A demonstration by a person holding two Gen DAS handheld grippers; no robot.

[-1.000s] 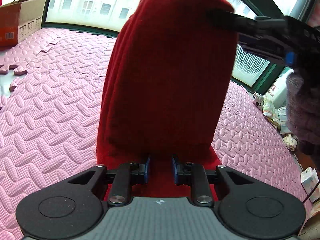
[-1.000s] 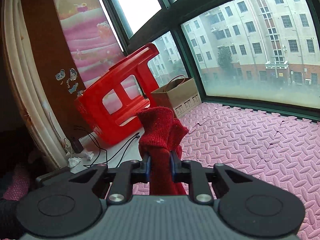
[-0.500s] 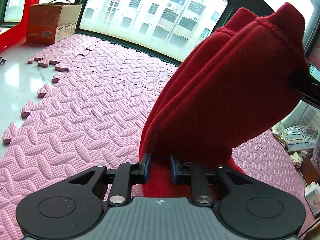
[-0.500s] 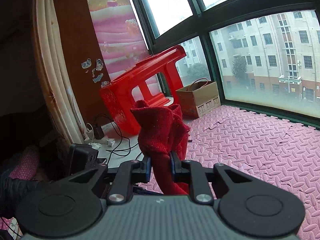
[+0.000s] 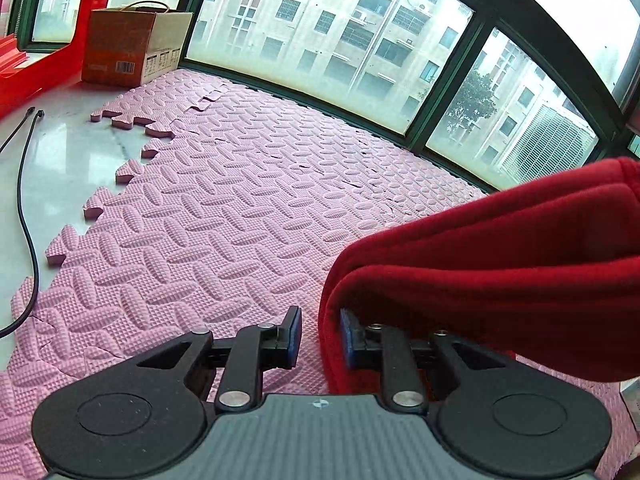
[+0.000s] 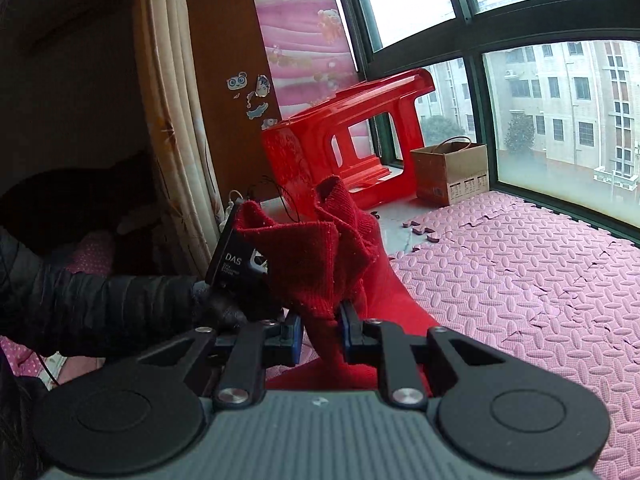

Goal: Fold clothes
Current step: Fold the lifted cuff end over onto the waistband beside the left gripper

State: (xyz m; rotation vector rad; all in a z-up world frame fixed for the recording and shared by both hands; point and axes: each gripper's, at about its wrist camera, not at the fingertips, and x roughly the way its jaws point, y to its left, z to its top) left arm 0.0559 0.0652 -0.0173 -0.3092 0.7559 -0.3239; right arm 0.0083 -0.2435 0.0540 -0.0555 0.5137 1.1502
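While both hands hold their tools up over the floor, the view along the left one starts at the far left with a black cable (image 5: 24, 208) snaking over pale bare floor, then a cardboard box (image 5: 132, 52) against the window (image 5: 340, 40), then the pink foam mat (image 5: 224, 216) spreading across the middle. Low down, the left gripper (image 5: 320, 332) has its jaws close together; the red garment (image 5: 500, 272) lies against the right-hand pad and bulges off to the right in thick folds, raised above the mat. A sliver of mat shows beside the other pad, so I cannot tell whether the cloth is really pinched there

Along the right tool, a dark padded sleeve (image 6: 100, 304) reaches in from the left in front of a curtain (image 6: 176, 120), carrying the other tool with a corner of cloth draped over it. Centre, the right gripper (image 6: 320, 332) is clamped on a bunched knit fold that stands up above its pads. Behind it a red plastic stool (image 6: 320, 148) lies tipped on its side, the box just right of it
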